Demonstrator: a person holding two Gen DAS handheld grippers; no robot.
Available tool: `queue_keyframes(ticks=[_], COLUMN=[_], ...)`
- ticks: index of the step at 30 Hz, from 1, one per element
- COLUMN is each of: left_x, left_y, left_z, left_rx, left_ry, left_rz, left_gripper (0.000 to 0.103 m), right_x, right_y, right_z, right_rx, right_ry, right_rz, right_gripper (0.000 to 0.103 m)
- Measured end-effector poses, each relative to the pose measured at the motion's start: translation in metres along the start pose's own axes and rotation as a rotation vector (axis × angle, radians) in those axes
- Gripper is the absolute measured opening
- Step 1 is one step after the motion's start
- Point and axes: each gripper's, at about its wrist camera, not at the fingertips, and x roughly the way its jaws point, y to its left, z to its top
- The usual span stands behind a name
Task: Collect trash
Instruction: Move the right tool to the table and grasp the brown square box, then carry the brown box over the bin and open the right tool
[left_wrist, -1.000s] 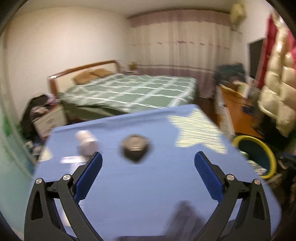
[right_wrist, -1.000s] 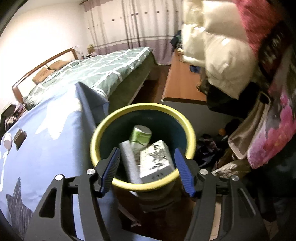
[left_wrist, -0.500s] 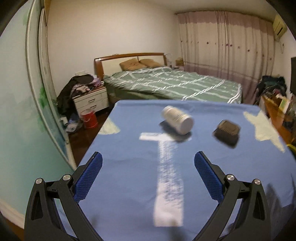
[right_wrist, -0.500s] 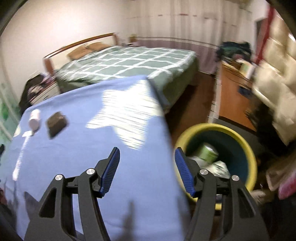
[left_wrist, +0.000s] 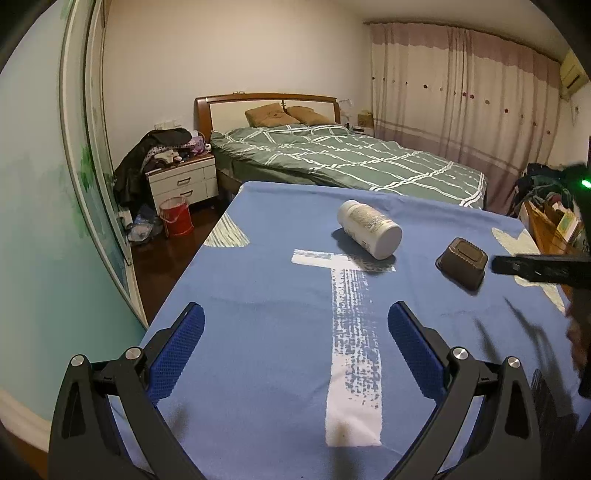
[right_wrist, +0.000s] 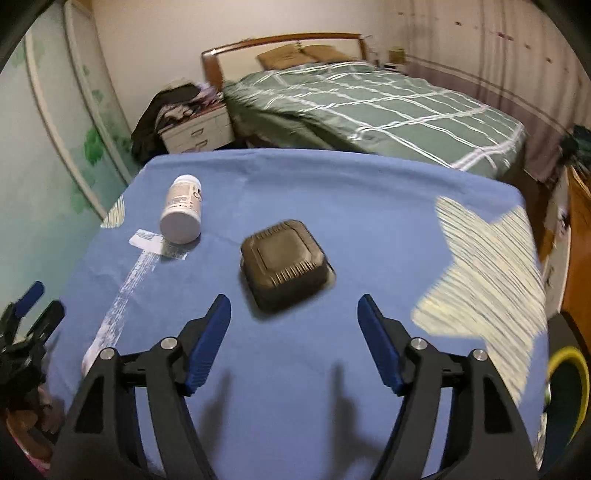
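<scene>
A white pill bottle lies on its side on the blue tablecloth; it also shows in the right wrist view. A dark brown plastic box sits upside down to its right, and shows in the right wrist view just ahead of my right gripper, which is open and empty. My left gripper is open and empty, low over the near part of the table, well short of the bottle. The right gripper's arm shows at the left wrist view's right edge.
The yellow-rimmed trash bin stands off the table's right edge. A green bed lies behind the table, a nightstand and red bucket to the left, a wooden desk at right.
My right gripper swung from above the bin back over the table and now faces the brown box. My left gripper turned left and now faces the bottle from the table's near end.
</scene>
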Motion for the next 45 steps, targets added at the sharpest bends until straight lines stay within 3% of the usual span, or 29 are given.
queue_keyframes(ticks=[11,20,25,26,37,43,45], left_x=[-0.001,0.0,0.0,0.0,-0.002,-0.005,-0.005], left_y=[0.005,0.002,0.001,0.002,-0.001,-0.005,-0.005], left_z=[-0.001,-0.001,-0.002,-0.002,-0.003,-0.003,-0.003], left_rx=[-0.037,-0.026,-0.029,-0.029,-0.021,-0.003,-0.004], left_ry=[0.005,0.012,0.009,0.009,-0.005,-0.019,-0.021], left_rz=[-0.001,0.002,0.001,0.001,-0.007,-0.007,-0.008], left_gripper=[0.098,0.098,0.098,0.098,0.098,0.098,0.098], right_x=[0.041,0.061,0.06,0.058,0.002,-0.038,-0.056], right_y=[0.032,0.024,0.018,0.016,-0.001,-0.029,-0.051], right_z=[0.02,0.021,0.018,0.017,-0.004,-0.039,-0.056], right_rx=[-0.041,-0.031,-0.013,-0.004,0.025,0.078,0.148], right_ry=[0.018,0.053,0.04,0.038,0.003,-0.034,-0.068], right_rz=[-0.064,-0.068,-0.061,-0.056,-0.105,-0.201,-0.245], right_gripper=[0.076,0.077,0.062,0.057,0.057,0.057,0.057])
